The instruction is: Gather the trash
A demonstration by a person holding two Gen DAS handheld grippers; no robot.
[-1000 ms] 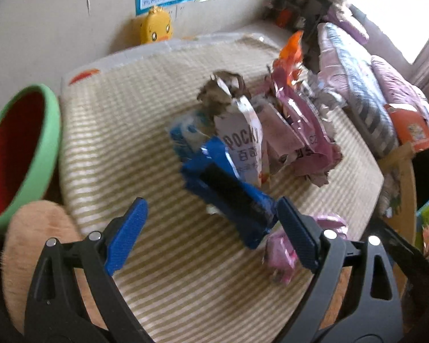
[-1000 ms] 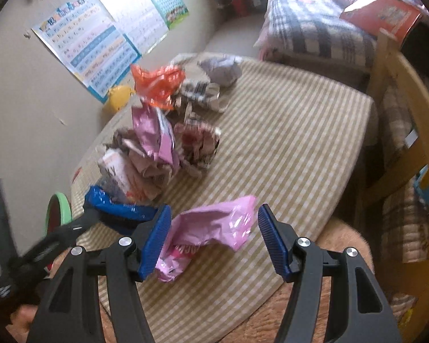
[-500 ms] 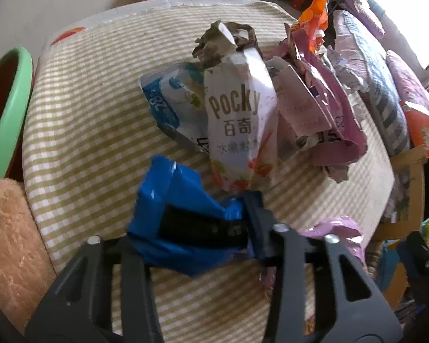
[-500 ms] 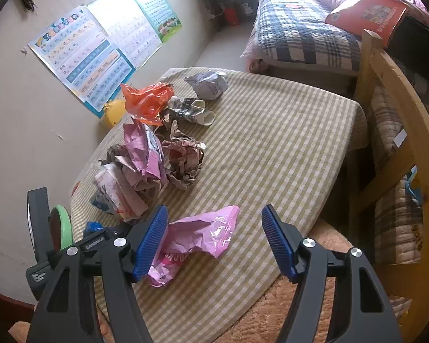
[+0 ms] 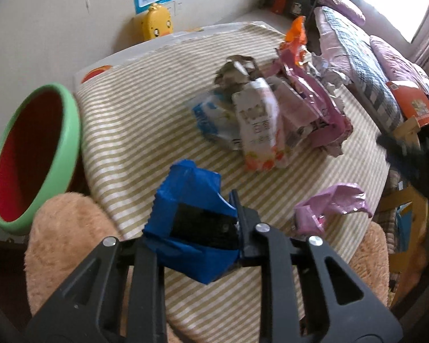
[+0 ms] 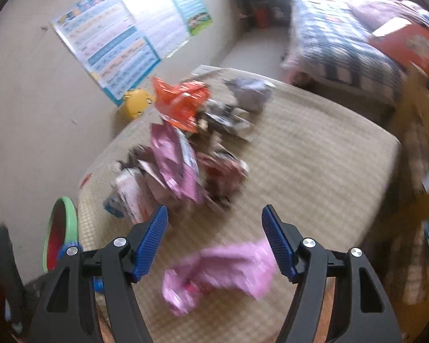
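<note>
My left gripper [image 5: 193,225] is closing its jaws on a crumpled blue wrapper [image 5: 191,197], which is pinched between them and lifted just above the striped tablecloth [image 5: 146,120]. To its left stands a green bin with a red inside [image 5: 71,131]. A pile of snack wrappers [image 5: 260,125] lies in the middle of the table. My right gripper [image 6: 214,228] is open and hovers over a pink wrapper [image 6: 226,268] near the table's front edge, not touching it. That pink wrapper [image 5: 331,205] also shows in the left wrist view. The right wrist view is motion-blurred.
An orange wrapper [image 6: 180,103] and grey crumpled paper [image 6: 248,91] lie at the far side of the pile. A yellow duck toy [image 5: 156,24] sits by the wall. Furry stools [image 5: 63,228] flank the near edge; a bed [image 5: 357,57] and a wooden chair [image 6: 426,131] stand to the right.
The left gripper closed on the blue wrapper and raised it toward the near edge. The right gripper shifted forward over the pink wrapper, staying open.
</note>
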